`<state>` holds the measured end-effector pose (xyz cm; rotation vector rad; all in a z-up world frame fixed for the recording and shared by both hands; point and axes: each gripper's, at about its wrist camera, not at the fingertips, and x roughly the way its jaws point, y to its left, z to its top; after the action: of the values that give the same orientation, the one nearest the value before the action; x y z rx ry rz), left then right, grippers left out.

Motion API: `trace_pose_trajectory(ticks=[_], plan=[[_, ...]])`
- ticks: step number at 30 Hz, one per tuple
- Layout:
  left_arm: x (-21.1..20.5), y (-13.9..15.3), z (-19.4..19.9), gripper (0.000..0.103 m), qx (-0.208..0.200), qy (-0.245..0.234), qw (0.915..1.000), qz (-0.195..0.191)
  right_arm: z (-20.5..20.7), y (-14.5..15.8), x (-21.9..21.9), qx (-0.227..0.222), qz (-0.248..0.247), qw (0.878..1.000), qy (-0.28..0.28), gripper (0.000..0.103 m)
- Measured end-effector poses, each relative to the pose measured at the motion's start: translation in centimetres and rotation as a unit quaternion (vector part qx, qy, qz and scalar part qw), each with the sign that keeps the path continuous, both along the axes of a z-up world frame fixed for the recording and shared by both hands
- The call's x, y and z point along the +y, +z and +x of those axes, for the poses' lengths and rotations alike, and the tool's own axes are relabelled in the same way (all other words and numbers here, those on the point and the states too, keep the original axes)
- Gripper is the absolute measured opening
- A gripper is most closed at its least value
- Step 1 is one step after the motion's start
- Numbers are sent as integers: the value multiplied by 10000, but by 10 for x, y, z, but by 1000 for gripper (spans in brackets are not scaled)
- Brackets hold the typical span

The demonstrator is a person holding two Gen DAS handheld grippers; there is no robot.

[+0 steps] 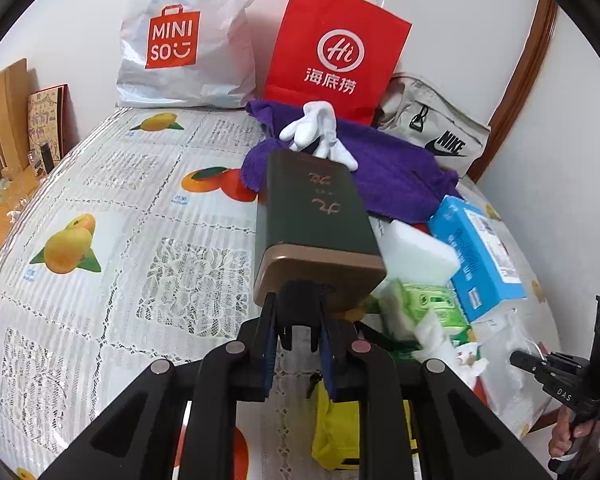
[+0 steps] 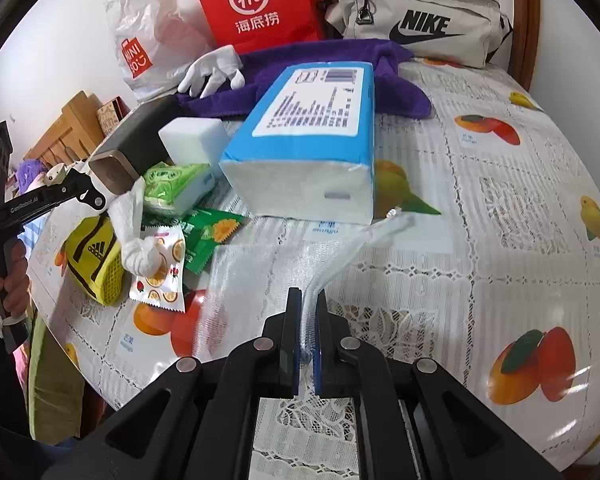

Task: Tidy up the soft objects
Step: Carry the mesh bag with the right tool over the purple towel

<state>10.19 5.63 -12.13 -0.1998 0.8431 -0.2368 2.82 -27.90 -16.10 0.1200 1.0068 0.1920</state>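
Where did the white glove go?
In the right wrist view the white glove lies far left on the purple towel, before the red Haidilao bag, behind the dark green box.

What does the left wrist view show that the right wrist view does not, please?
Only the left shows the left gripper shut on a black tab at the dark tin's gold end. Only the right shows the right gripper shut on a clear bag and the fruit sachet. Both share the purple towel, white glove, blue tissue pack and red bag.
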Motion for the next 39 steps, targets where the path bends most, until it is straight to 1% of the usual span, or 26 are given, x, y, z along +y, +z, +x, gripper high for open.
trace_pose_trajectory(ticks=[10,26,32,39], plan=[[-3,22,-6,18,-142,37,9999,-8,-4,23,3,-245,88,9996,110,4],[-16,52,-14,18,-328,-69,9994,29,-3,65,13,-699,221,9966,378,3],[-22,64,-6,18,-377,-54,9992,76,6,85,16,-934,251,9941,499,3],[-29,77,13,18,-379,-9,9992,128,29,114,17,-1161,266,9912,573,3]])
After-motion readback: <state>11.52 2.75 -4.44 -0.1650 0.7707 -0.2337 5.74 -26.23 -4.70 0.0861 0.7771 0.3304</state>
